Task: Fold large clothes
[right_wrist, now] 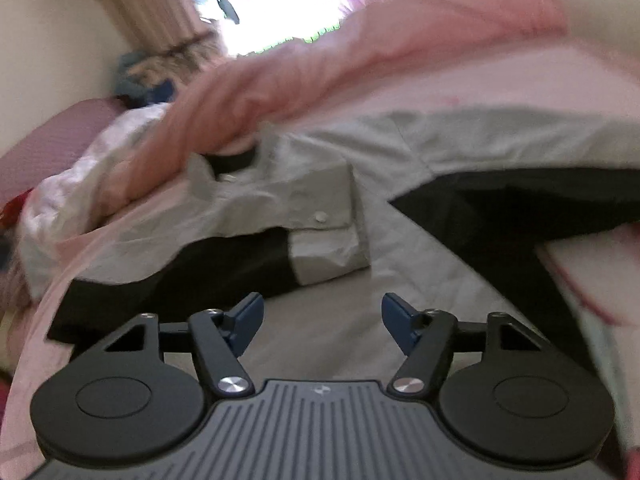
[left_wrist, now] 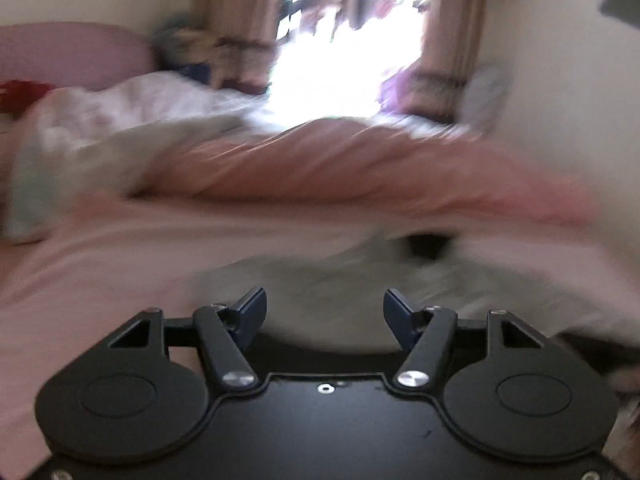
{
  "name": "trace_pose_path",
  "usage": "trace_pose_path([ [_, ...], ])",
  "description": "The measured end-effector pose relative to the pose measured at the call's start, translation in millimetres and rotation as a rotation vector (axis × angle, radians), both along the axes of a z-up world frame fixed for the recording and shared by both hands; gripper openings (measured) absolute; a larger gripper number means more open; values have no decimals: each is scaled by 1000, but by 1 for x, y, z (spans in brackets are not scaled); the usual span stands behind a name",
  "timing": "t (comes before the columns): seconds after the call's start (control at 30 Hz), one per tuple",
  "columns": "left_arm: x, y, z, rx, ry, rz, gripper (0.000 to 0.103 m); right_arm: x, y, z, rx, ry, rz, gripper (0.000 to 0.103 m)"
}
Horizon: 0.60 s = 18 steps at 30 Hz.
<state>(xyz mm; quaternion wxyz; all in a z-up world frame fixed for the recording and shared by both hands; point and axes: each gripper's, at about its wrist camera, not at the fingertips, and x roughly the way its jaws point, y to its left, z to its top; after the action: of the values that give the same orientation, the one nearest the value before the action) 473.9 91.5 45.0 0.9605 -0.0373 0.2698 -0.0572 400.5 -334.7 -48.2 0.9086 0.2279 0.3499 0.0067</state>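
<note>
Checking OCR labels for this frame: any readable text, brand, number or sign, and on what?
No readable text in either view.
Right gripper body: a small pale emblem on the ribbed grey plate, too small to read as a brand or letters.
Grey-and-black garment: only a plain snap button, no label visible.
Left gripper body: unmarked; the left wrist view is motion-blurred.

jacket (right_wrist: 320, 208) lies on bed (right_wrist: 80, 240), blanket (right_wrist: 280, 92) behind it, prob. touching collar.
</note>
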Motion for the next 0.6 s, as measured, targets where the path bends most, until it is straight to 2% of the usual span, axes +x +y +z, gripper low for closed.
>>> trace_pose_path([
  [0.03, -1, 13, -8, 27, 22, 17, 65, 12, -3, -10, 49, 32, -22, 76],
  [0.1, -7, 37, -30, 64, 65, 26, 65, 17, -4, -14, 97, -25, -64, 78],
  [0.23, -13, 55, -74, 84, 121, -9, 65, 36, -3, -21, 206, -45, -106, 78],
  [0.3, -8, 51, -94, 105, 137, -24, 65, 44, -1, -24, 240, -47, -109, 58],
  [0.33, -3, 48, -97, 116, 142, -27, 65, 48, 0, -25, 236, -36, -104, 28],
  [0.37, 1, 40, -98, 122, 143, -28, 65, 49, 0, -24, 229, -25, -110, 6],
  [0.47, 14, 30, -105, 112, 153, -28, 65, 41, -6, -5, 230, -107, -118, 1],
  [0.53, 16, 29, -109, 107, 146, -17, 65, 27, -12, 21, 193, -199, -135, 1],
  [0.6, 24, 29, -108, 118, 143, 19, 65, 18, -18, 35, 134, -249, -159, 1],
])
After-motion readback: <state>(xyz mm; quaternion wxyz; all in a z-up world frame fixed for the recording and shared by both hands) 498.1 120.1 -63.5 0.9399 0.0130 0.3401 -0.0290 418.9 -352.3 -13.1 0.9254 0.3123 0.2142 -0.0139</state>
